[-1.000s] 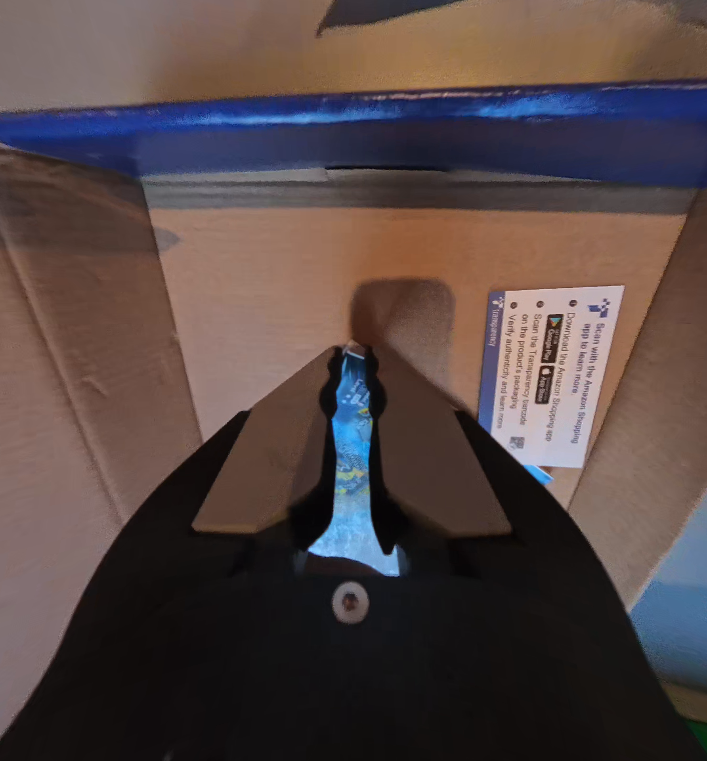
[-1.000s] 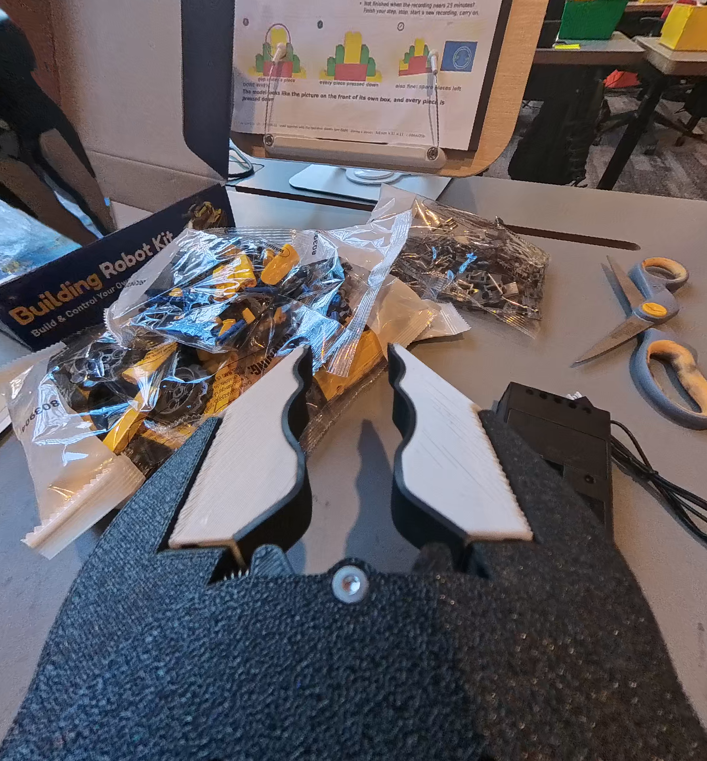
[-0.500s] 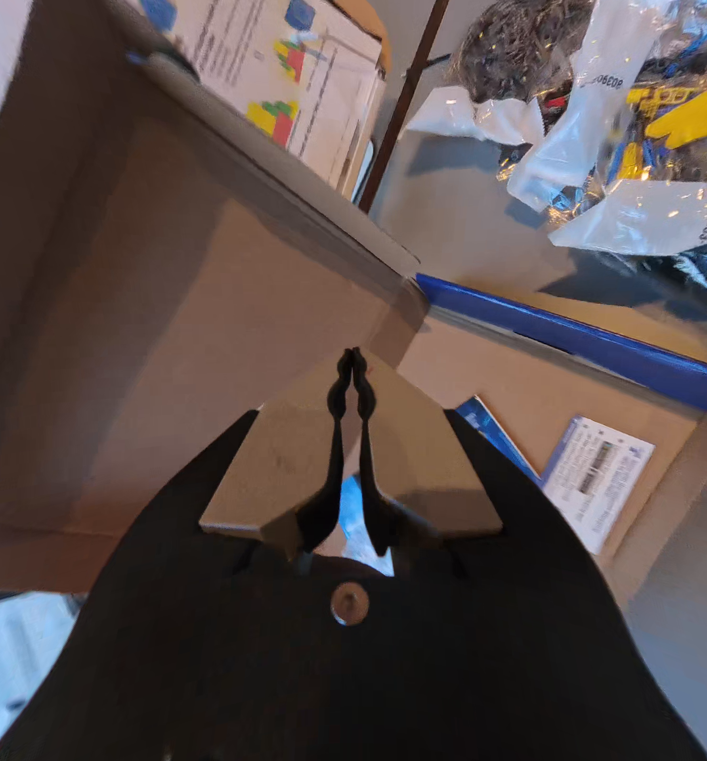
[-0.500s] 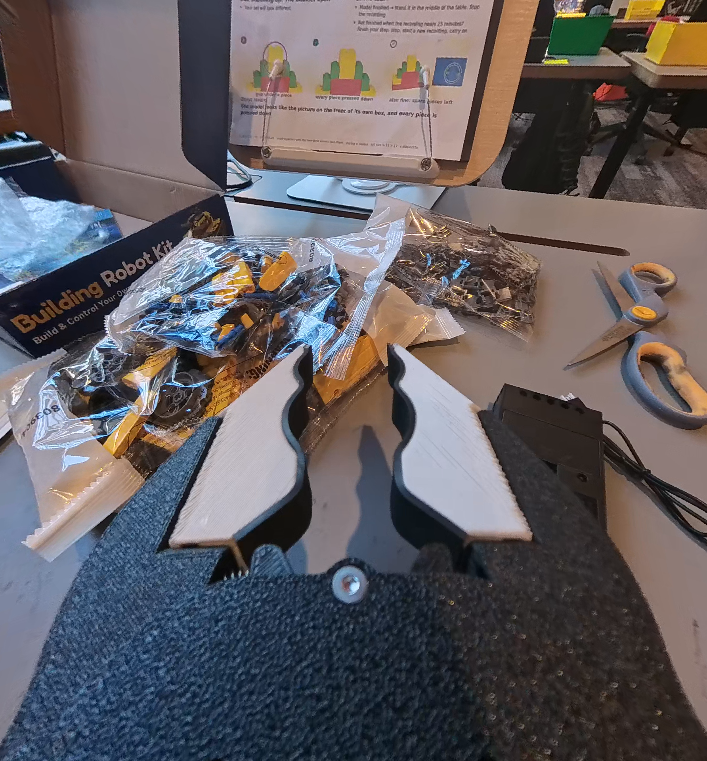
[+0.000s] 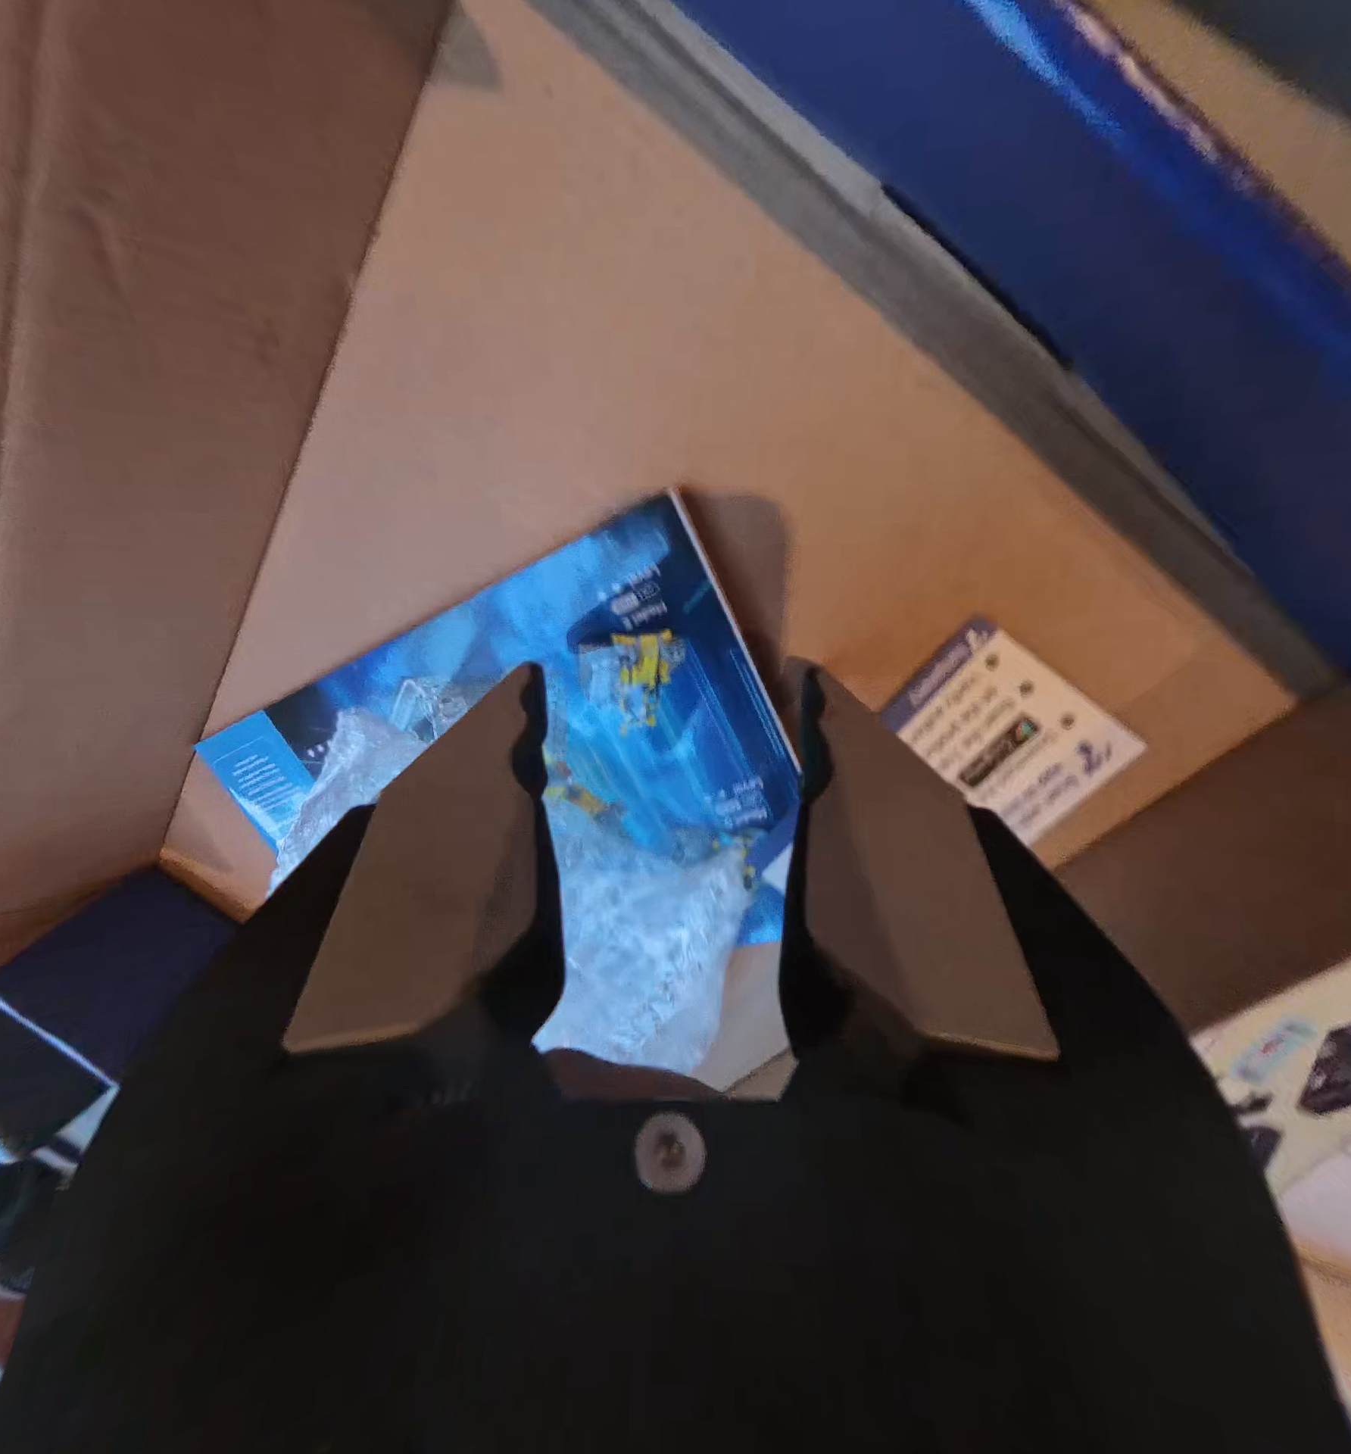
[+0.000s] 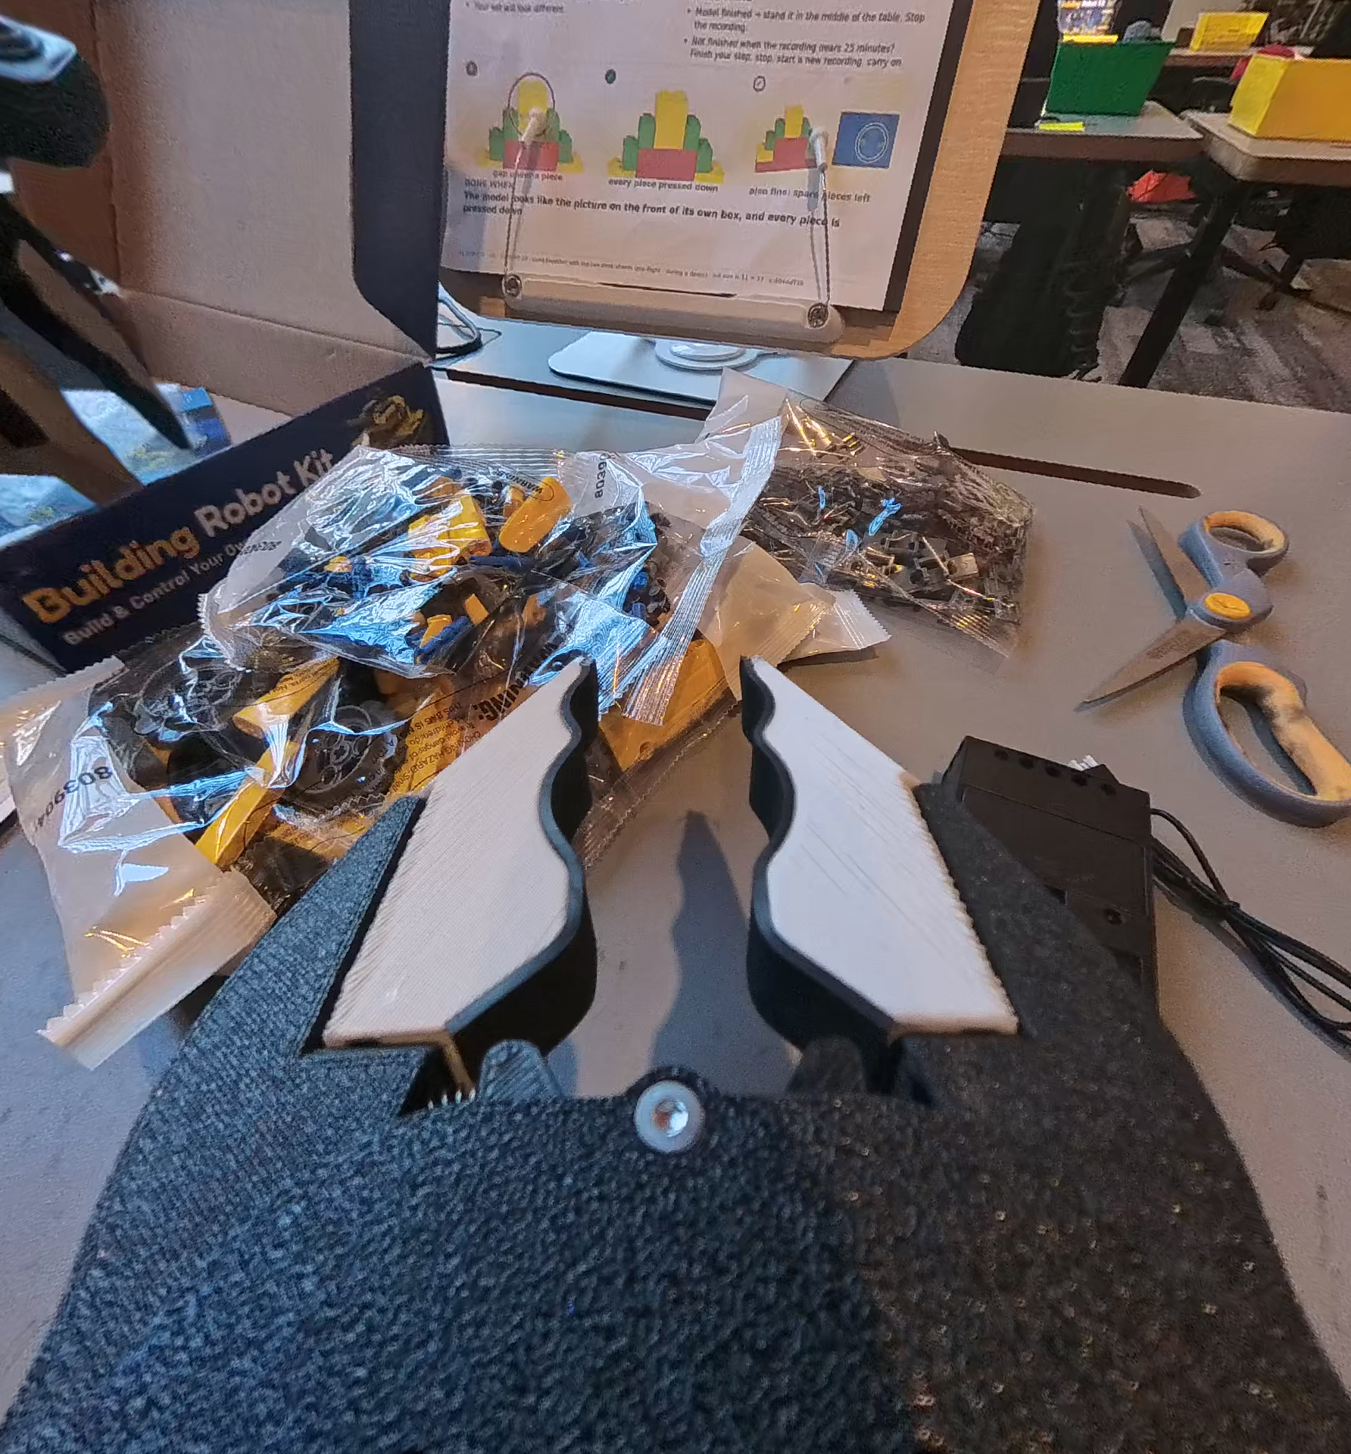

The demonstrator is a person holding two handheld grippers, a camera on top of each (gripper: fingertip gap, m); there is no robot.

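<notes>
The left gripper (image 5: 664, 684) is pointing down into the cardboard box (image 5: 578, 315), jaws spread wide and holding nothing, a blue booklet (image 5: 641, 692) and crumpled plastic (image 5: 641, 944) lying below them. The right gripper (image 6: 664, 677) is hovering low over the table (image 6: 1129, 983), half open and empty, its tips just beside the bags (image 6: 436, 598). Only its view is showing the scissors (image 6: 1231, 669) and black module (image 6: 1066, 834).

A grey table (image 6: 1129, 440) fronts other desks (image 6: 1113, 138) on grey carpet (image 6: 1286, 346), holding green and yellow bins (image 6: 1317, 94).
</notes>
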